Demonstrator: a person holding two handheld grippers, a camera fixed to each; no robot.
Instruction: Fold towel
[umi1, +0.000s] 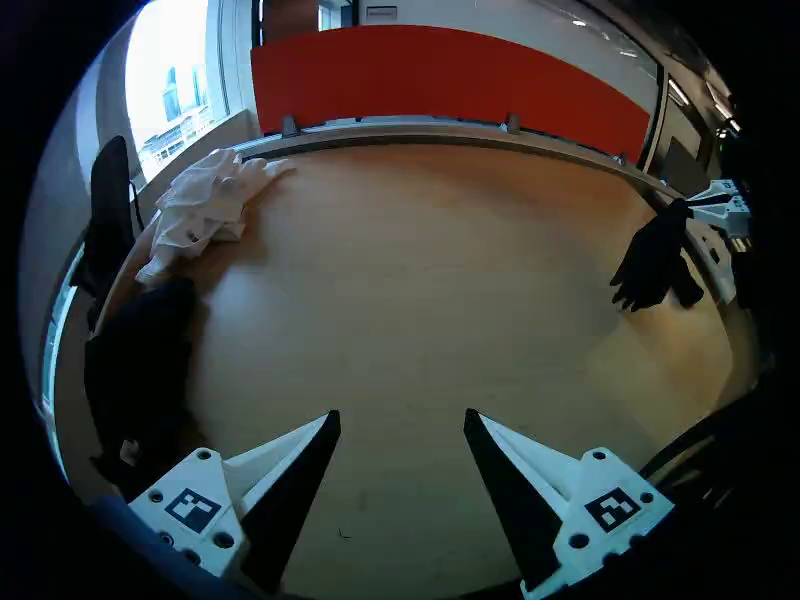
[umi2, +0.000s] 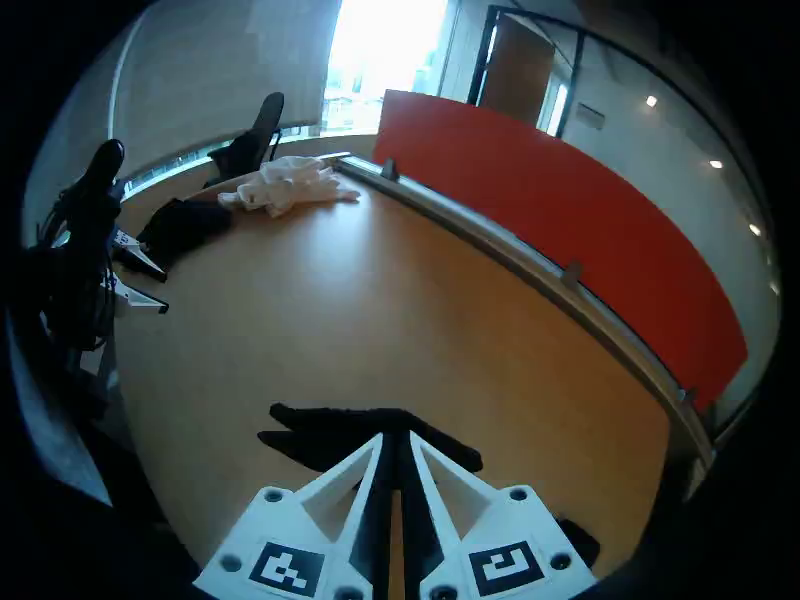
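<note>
Two grippers hang over a pale wooden bench (umi1: 420, 280). Nearest in the left gripper view, the left gripper (umi1: 402, 420) has its jaws spread wide with nothing between them, bare wood below. Nearest in the right gripper view, the right gripper (umi2: 398, 445) has its jaws pressed together on a black cloth (umi2: 320, 430), which spreads dark just past the tips. In the left gripper view that cloth dangles limp from the same gripper above the right side of the bench. A second dark cloth (umi1: 140, 370) lies at the near left edge. Farther off, in the far left corner, the white towel (umi1: 210, 205) sits in a crumpled heap, well apart from both grippers. Behind it stands a black chair (umi1: 108, 200), and a red divider (umi1: 450, 80) runs along the far edge.
</note>
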